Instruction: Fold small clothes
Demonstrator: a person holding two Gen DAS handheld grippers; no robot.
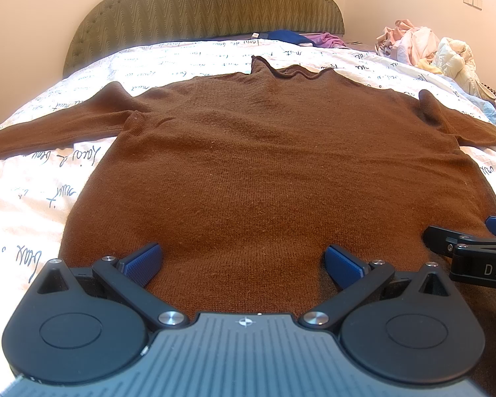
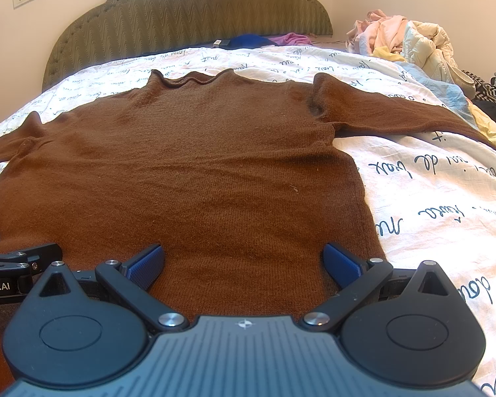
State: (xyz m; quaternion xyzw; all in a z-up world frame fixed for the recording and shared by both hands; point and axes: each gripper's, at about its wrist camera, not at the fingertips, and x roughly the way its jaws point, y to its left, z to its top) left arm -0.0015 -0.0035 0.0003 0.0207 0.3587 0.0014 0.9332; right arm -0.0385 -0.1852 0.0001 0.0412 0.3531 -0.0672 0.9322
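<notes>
A: What lies around the brown sweater [image 1: 264, 165]?

B: It is spread flat on the bed [image 1: 33, 205], collar toward the green headboard [image 1: 198, 6], hem at the near edge. A heap of pale clothes [image 2: 403, 39] sits at the far right corner of the bed, and blue and purple garments [image 2: 264, 39] lie along the far edge under the headboard. None of them touches the sweater.

A: And the grippers?

B: The left gripper [image 1: 243, 261] is spread wide, holding nothing, over the hem toward the sweater's left side. The right gripper [image 2: 243, 261] is likewise released and empty, over the hem near the right side seam. They sit just beside each other.

A: Anything cut off?

B: Both sleeve ends run out of view, the left at the left edge of the bed, the right toward the dark clutter at the bed's right edge. Each gripper's body hides the hem itself, so I cannot tell whether the fingers [image 1: 142, 261] touch the knit.

A: Open room?

B: Bare quilt shows on both sides of the sweater's body, below each sleeve.
</notes>
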